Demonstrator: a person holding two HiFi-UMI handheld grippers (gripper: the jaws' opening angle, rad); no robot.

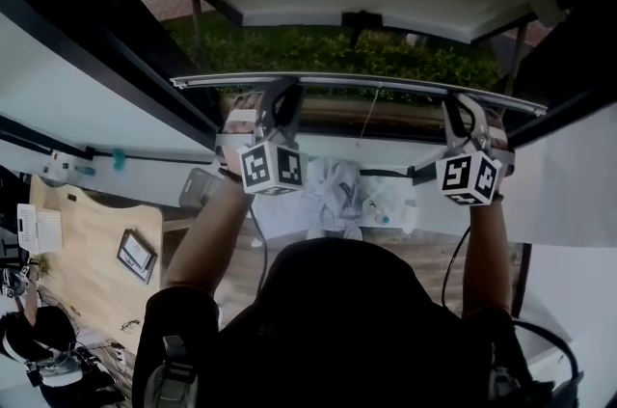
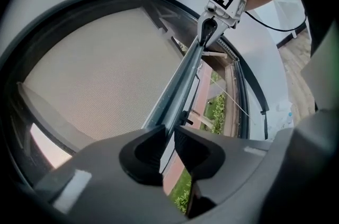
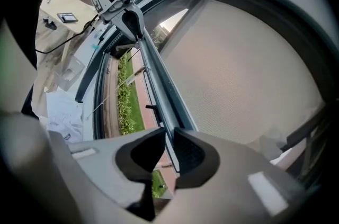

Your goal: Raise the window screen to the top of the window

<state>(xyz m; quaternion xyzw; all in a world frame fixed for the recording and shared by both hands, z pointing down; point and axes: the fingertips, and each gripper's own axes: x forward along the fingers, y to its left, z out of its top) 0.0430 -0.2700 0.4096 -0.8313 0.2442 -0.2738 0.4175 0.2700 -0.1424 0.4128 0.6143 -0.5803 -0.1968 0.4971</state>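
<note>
While clamped, bar (image 1: 366, 80) (grey) spans left tool (image 1: 280, 94) to right tool (image 1: 465, 107).

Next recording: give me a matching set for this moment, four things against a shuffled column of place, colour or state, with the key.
Things:
1. left gripper
2. right gripper
3. screen mesh
4. hedge

Place, colour or state:
A. green, outside the window
B. clamped on the bottom bar, toward its right end
C. beige, stretched along one side of the bottom bar
D. clamped on the bottom bar, toward its left end

Pairs: 1-D, 2-B, 3-C, 4-A
</note>
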